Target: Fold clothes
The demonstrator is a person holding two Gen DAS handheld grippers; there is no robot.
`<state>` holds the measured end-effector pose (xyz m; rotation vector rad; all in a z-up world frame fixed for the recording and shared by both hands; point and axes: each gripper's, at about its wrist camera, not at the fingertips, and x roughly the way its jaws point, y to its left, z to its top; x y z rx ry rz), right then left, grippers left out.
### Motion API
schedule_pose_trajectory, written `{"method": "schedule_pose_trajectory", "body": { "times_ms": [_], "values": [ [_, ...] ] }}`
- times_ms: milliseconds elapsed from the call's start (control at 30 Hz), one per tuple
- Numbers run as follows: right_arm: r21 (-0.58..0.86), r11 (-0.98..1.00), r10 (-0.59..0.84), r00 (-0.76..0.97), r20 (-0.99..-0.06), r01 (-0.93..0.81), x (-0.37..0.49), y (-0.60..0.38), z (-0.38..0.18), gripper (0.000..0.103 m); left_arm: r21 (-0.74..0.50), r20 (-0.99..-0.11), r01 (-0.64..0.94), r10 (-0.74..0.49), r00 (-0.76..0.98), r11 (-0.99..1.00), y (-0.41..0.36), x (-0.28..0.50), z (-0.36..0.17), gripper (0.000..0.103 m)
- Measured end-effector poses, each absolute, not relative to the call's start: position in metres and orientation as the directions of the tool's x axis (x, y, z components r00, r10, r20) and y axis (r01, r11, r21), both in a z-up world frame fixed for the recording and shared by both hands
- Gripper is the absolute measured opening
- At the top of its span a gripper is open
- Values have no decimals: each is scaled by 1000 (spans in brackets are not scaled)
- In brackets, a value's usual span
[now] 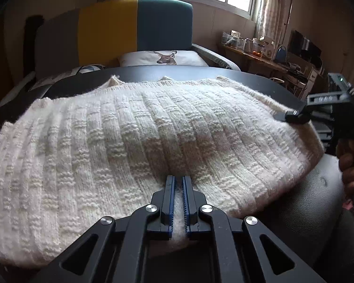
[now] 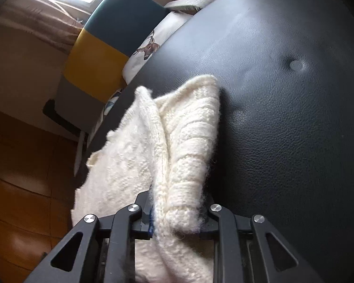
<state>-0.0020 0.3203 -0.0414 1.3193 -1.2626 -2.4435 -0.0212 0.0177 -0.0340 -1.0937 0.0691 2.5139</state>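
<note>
Pinching the near hem of the sweater, my left gripper has its blue pads nearly pressed together on a thin ridge of knit. My right gripper clamps a thick bunched fold at the sweater's right edge. The sweater lies spread over the dark padded table.
</note>
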Motion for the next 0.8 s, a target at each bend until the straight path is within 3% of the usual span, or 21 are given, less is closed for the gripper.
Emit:
{"method": "schedule_pose_trajectory", "body": {
  "times_ms": [167,233,367,533,700,800],
  "values": [
    [691,-668,-415,-634,-653,-274,0,310,-5,21,-225,-691,-371,416,-591,-901,-10,-23,-16,8],
    [682,-681,-409,-635,-656,-266,1,304,12,20,-214,-643,-325,383,-663,-921,-37,-25,1,10],
    [708,-663,-427,-654,-624,-243,2,295,46,19,-119,-610,-210,239,-756,-970,-103,-41,20,44],
    [749,-628,-466,-669,-579,-211,-1,278,79,18,-7,-682,-138,106,-724,-990,-158,-66,2,44],
    [740,-655,-491,-660,-568,-151,-12,236,117,18,-200,-687,-114,222,-692,-973,-188,-66,-24,46],
    [717,-690,-502,-647,-574,-100,-23,196,137,18,-228,-683,-115,243,-689,-967,-190,-64,-27,46]
  ]
}}
